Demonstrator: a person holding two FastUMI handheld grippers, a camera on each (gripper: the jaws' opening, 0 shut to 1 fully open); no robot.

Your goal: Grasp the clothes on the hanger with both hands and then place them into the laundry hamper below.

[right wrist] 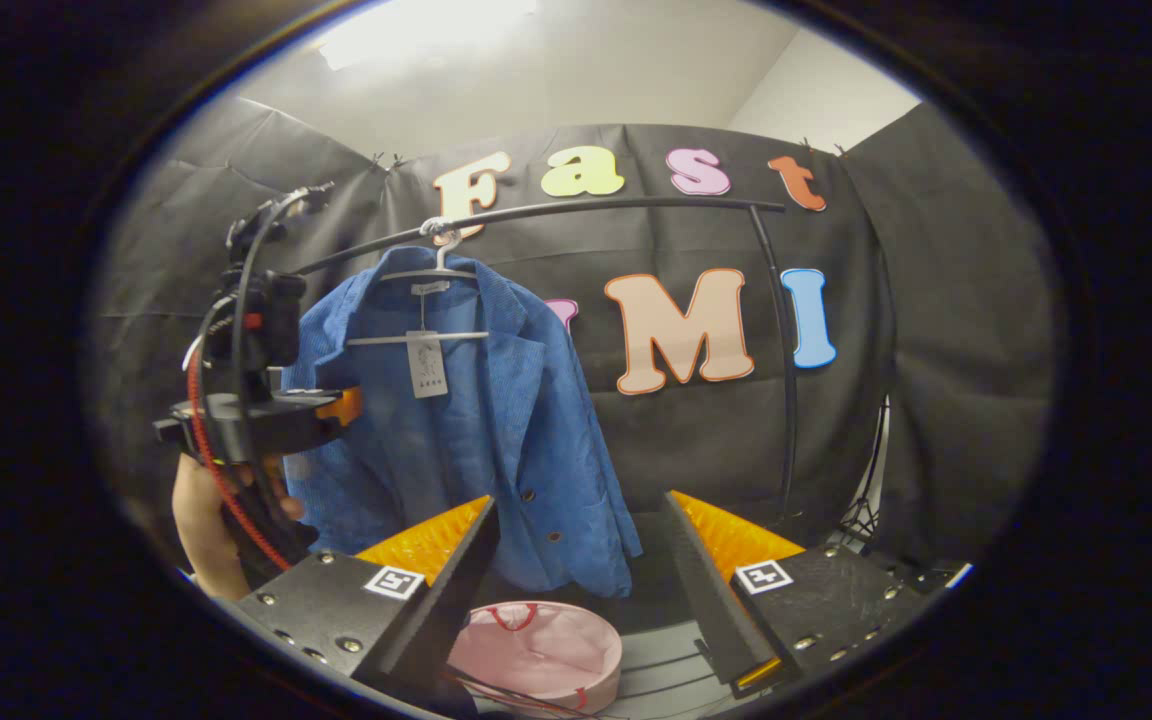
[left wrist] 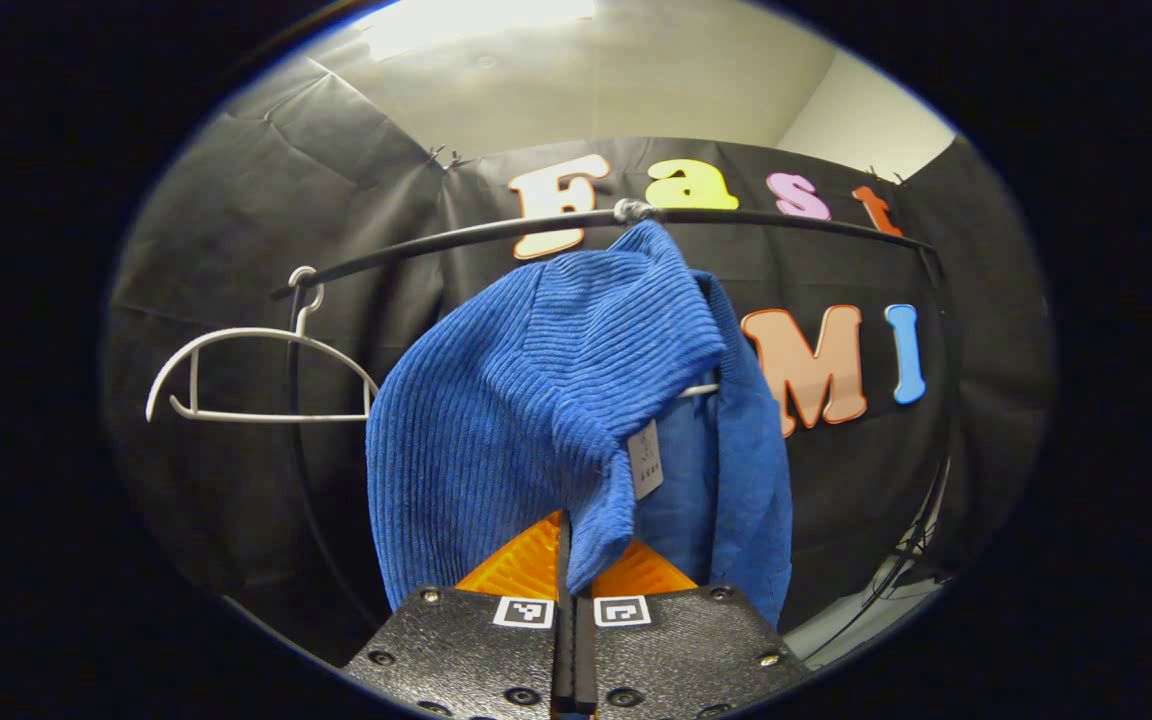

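A blue ribbed jacket (left wrist: 536,400) hangs from a hanger on the black rail (left wrist: 496,232). In the left gripper view my left gripper (left wrist: 568,555) is shut on a fold of its cloth, which drops between the fingers. In the right gripper view the same jacket (right wrist: 496,430) hangs open-fronted on a pale hanger (right wrist: 433,275), and the left gripper (right wrist: 331,408), held by a hand (right wrist: 201,530), pinches its left edge. My right gripper (right wrist: 581,545) stands open in front of the jacket's lower hem, apart from it. Below sits the pink laundry hamper (right wrist: 576,640).
An empty white hanger (left wrist: 256,370) hangs at the rail's left end. The rail's right upright (right wrist: 786,380) stands right of the jacket. A paper tag (right wrist: 426,365) dangles inside the collar. Cables (right wrist: 866,510) lie by the right wall.
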